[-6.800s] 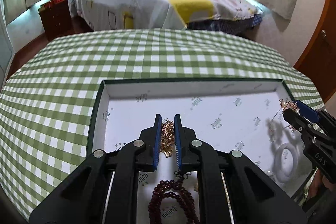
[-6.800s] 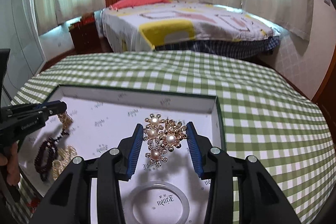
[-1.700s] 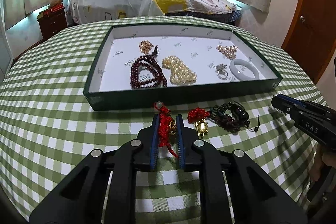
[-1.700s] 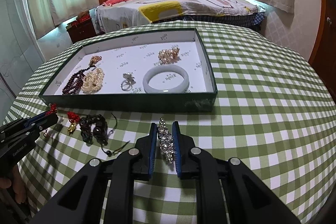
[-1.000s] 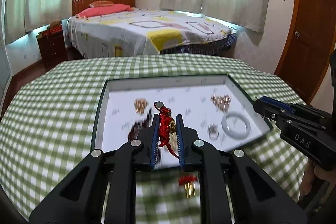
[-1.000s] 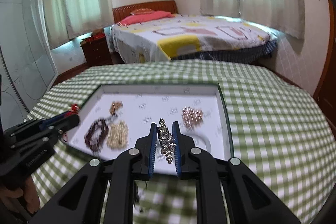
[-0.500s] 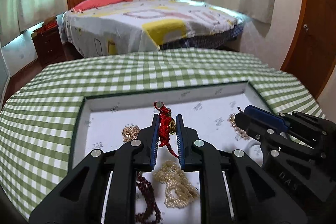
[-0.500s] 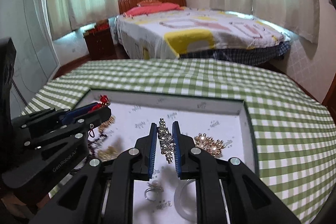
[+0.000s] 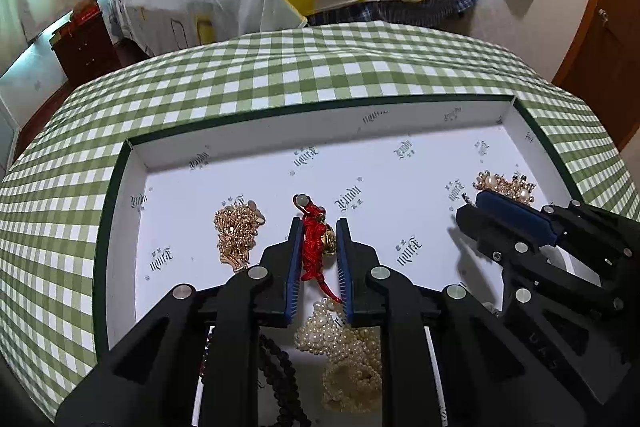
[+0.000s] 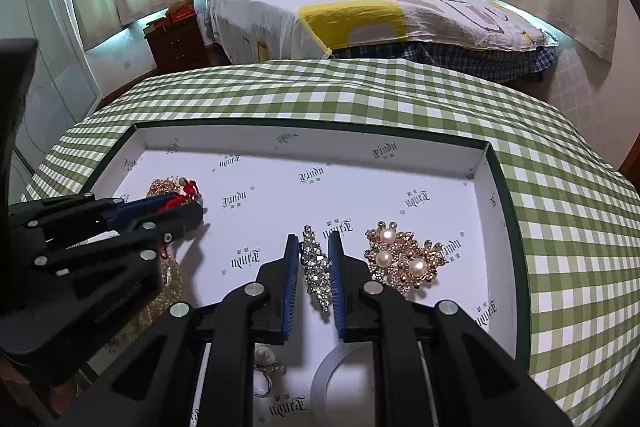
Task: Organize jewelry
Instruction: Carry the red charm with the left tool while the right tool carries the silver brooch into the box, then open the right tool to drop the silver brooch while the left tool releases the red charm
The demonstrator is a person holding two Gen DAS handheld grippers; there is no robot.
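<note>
My left gripper (image 9: pixel 318 227) is shut on a red knotted cord charm (image 9: pixel 314 243) with a gold pendant, held over the white floor of the green-rimmed jewelry tray (image 9: pixel 280 143). My right gripper (image 10: pixel 314 243) is shut on a rhinestone hair clip (image 10: pixel 316 273), also above the tray floor (image 10: pixel 360 163). In the tray lie a gold chain bundle (image 9: pixel 236 233), a pearl strand (image 9: pixel 344 355), dark red beads (image 9: pixel 280 375), a pearl-flower brooch (image 10: pixel 404 261), a ring (image 10: pixel 266 361) and a white bangle (image 10: pixel 340 383). Each gripper shows in the other's view: right (image 9: pixel 468 213), left (image 10: pixel 192 207).
The tray sits on a round table with a green checked cloth (image 9: pixel 320 67). Behind the table stands a bed (image 10: pixel 380 11), with a dark nightstand (image 10: pixel 176 39) to its left. A wooden door (image 9: pixel 600 19) is at the right.
Both grippers have moved forward and down over the tray with their pieces still clamped. The tray floor now fills the lower half of both views, and the two grippers stand closer together.
</note>
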